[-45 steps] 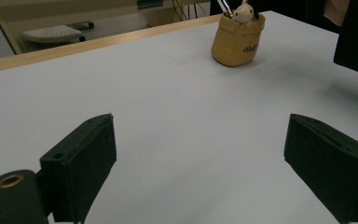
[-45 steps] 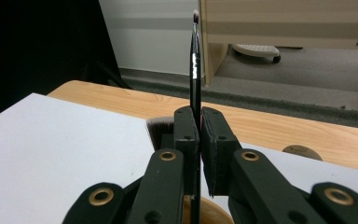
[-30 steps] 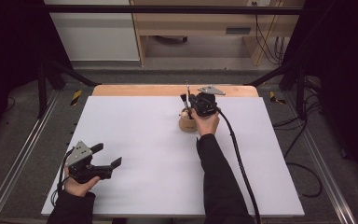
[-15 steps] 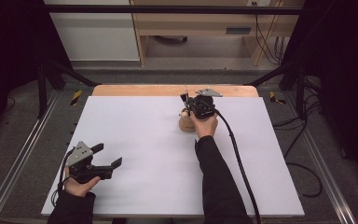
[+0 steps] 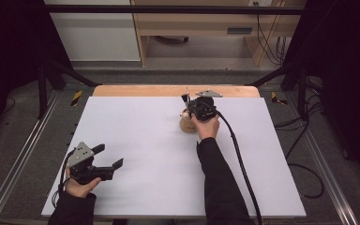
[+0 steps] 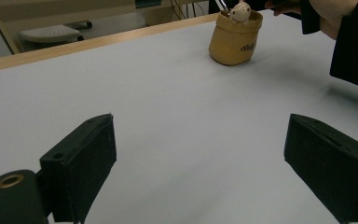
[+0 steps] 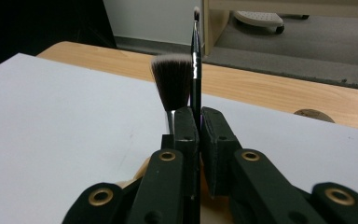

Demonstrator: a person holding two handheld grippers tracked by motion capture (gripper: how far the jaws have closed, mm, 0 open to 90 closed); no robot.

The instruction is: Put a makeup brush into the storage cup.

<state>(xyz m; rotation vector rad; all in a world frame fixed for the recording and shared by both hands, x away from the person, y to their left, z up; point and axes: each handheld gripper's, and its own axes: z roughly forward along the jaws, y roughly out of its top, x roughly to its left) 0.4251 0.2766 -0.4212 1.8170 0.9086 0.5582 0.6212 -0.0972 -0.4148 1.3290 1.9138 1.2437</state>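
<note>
A tan fabric pouch [image 5: 185,125] stands upright at the far middle of the white table [image 5: 145,140], with brushes sticking up out of it. Directly above it, my right gripper [image 5: 190,102] is shut on a thin black brush [image 7: 196,60], whose handle runs down between the pressed jaws. A fluffy dark-bristled brush [image 7: 172,81] stands just left of it, untouched. In the left gripper view the pouch [image 6: 234,39] shows a small cream figure [image 6: 239,10] at its rim. My left gripper [image 5: 108,155] rests open over the near left of the table, with nothing between its jaws [image 6: 200,140].
A strip of wooden tabletop [image 5: 168,90] runs along the far edge of the white sheet. A grey metal piece [image 5: 209,93] lies on it behind the pouch. The right gripper's cable [image 5: 236,150] trails back along the sleeve. Metal rails flank the table.
</note>
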